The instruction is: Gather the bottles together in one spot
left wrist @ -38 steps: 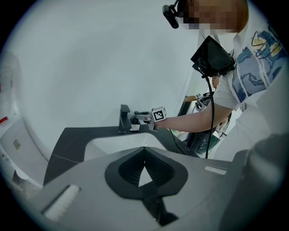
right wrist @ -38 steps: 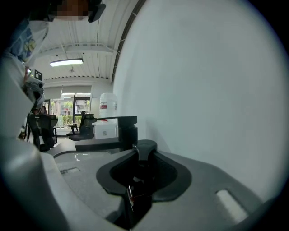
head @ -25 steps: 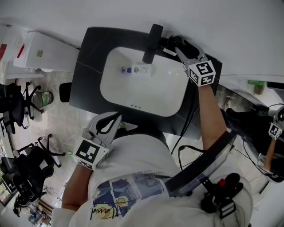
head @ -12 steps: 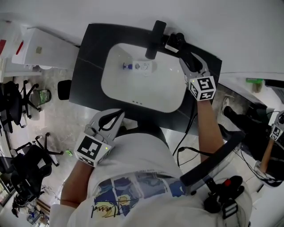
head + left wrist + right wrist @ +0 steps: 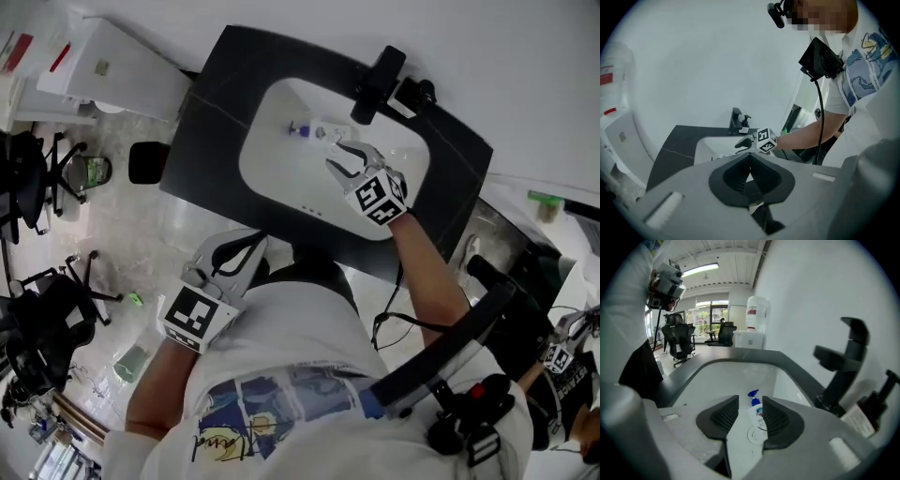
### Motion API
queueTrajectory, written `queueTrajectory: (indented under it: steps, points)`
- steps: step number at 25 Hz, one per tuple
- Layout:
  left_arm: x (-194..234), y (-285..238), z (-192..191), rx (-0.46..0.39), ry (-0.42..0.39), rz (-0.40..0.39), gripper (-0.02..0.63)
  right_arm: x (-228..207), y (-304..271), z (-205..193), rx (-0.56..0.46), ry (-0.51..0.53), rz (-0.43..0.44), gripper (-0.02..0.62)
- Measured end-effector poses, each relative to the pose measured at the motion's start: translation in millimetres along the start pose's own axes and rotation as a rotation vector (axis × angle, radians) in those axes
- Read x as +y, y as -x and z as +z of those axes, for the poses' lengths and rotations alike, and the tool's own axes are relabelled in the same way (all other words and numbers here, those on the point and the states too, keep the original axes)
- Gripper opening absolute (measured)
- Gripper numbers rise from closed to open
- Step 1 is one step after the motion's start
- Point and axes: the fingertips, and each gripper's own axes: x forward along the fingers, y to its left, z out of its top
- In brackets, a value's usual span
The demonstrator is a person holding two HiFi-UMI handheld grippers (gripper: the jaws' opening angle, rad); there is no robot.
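A small white bottle with a blue cap (image 5: 314, 131) lies on its side in the white sink basin (image 5: 281, 178). My right gripper (image 5: 339, 157) hovers over the basin just short of it. In the right gripper view the bottle (image 5: 758, 416) lies ahead, seen between the jaws; my right gripper (image 5: 750, 401) is closing with nothing between its pads. A dark pump bottle (image 5: 869, 408) stands on the counter beside the black faucet (image 5: 846, 362). My left gripper (image 5: 246, 251) is shut and empty, held close to the person's body at the counter's front edge.
The basin is set in a dark counter (image 5: 206, 131) against a white wall. The faucet (image 5: 375, 82) and the pump bottle (image 5: 419, 92) stand at the back edge. Office chairs (image 5: 37, 187) and a white cabinet (image 5: 94, 70) are off to the left.
My right gripper has moved from the faucet and pump bottle at the back down into the basin, toward the lying bottle, and its jaws have narrowed. The left gripper has stayed put.
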Motion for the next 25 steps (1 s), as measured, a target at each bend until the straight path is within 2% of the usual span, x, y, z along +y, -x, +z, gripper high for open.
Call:
queueTrajectory:
  steps: [5, 13, 17, 20, 25]
  points:
    - [19.4, 24.4, -14.1, -0.006, 0.074, 0.079, 0.002, 18.5, -63.4, 2.1, 0.116, 0.099, 0.108, 0.158]
    - [40.0, 47.8, -29.8, -0.017, 0.174, 0.192, 0.002, 4.0, -134.5, -25.2, 0.326, 0.304, 0.128, 0.158]
    - [41.4, 53.3, -38.5, -0.029, 0.212, 0.221, 0.003, 0.5, -156.3, -44.7, 0.434, 0.411, 0.143, 0.158]
    - [41.5, 55.7, -42.5, -0.027, 0.226, 0.234, 0.002, -3.9, -165.4, -54.1, 0.493, 0.436, 0.146, 0.158]
    - [46.7, 59.1, -50.9, -0.028, 0.249, 0.255, 0.003, -2.6, -175.1, -59.0, 0.544, 0.418, 0.164, 0.135]
